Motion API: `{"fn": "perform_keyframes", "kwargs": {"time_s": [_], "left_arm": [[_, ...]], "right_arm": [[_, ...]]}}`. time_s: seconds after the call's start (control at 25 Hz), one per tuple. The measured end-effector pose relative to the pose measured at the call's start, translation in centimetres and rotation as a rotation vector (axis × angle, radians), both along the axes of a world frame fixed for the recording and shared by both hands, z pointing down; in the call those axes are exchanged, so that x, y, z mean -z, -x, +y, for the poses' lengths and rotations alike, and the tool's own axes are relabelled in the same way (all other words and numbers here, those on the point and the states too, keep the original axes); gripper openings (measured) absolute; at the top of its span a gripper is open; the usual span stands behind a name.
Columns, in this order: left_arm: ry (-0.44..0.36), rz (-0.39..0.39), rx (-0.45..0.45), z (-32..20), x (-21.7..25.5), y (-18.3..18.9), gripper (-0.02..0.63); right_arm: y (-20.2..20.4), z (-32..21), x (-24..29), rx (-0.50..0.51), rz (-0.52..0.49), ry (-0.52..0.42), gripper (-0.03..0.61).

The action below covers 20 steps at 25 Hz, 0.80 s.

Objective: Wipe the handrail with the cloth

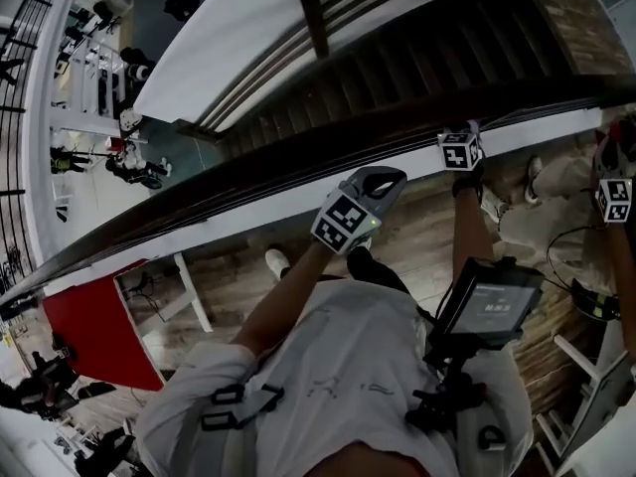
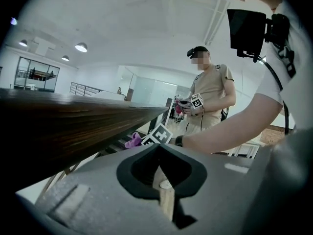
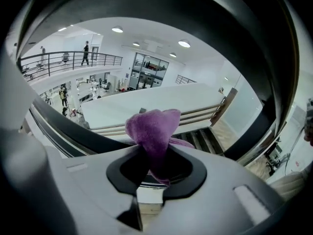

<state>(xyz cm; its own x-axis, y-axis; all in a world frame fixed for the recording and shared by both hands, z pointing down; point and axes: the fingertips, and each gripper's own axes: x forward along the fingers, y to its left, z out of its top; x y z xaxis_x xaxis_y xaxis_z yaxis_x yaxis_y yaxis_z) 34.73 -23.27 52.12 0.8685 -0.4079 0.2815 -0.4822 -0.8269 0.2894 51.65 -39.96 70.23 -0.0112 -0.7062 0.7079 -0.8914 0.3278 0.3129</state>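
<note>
The dark wooden handrail (image 1: 248, 162) runs diagonally across the head view, from lower left to upper right. My right gripper (image 1: 465, 132) reaches over it at the upper right and is shut on a purple cloth (image 3: 152, 129) that bunches up out of the jaws. In the right gripper view the handrail (image 3: 63, 129) passes just beyond the cloth. In the head view the cloth is hidden. My left gripper (image 1: 383, 177) hovers at the rail's near side, shut with nothing in it. The left gripper view shows the handrail (image 2: 63, 126) at left and, further along it, the cloth (image 2: 133, 140).
Beyond the rail a staircase (image 1: 417, 48) drops to a lower floor. A second person (image 2: 208, 97) stands at my right holding a gripper (image 1: 614, 199). A tablet (image 1: 489, 306) hangs at my chest. A red panel (image 1: 99, 331) and a white frame (image 1: 194, 291) stand lower left.
</note>
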Motion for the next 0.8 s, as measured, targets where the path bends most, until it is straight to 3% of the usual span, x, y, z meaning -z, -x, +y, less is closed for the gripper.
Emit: {"fn": "perform_keyframes", "kwargs": {"time_s": [0.16, 0.28, 0.4, 0.6, 0.8], "left_arm": [[-0.012, 0.022, 0.027, 0.5, 1.2, 1.0, -0.002], [-0.021, 0.029, 0.087, 1.0, 1.4, 4.1, -0.002], [-0.016, 0.022, 0.173, 1.6, 0.9, 8.6, -0.002], [-0.016, -0.004, 0.367, 2.8, 1.0, 18.3, -0.002], [0.006, -0.025, 0.593, 6.5, 1.1, 29.9, -0.002]], "right_arm": [[-5.3, 0.5, 2.1, -0.180, -0.001, 0.018, 0.071], [-3.0, 1.9, 1.0, -0.185, -0.032, 0.035, 0.071], [5.2, 4.6, 0.9, -0.028, -0.090, 0.043, 0.071], [23.0, 11.5, 0.8, 0.250, -0.228, 0.097, 0.072], [39.6, 18.9, 0.2, 0.582, -0.253, 0.163, 0.072]]}}
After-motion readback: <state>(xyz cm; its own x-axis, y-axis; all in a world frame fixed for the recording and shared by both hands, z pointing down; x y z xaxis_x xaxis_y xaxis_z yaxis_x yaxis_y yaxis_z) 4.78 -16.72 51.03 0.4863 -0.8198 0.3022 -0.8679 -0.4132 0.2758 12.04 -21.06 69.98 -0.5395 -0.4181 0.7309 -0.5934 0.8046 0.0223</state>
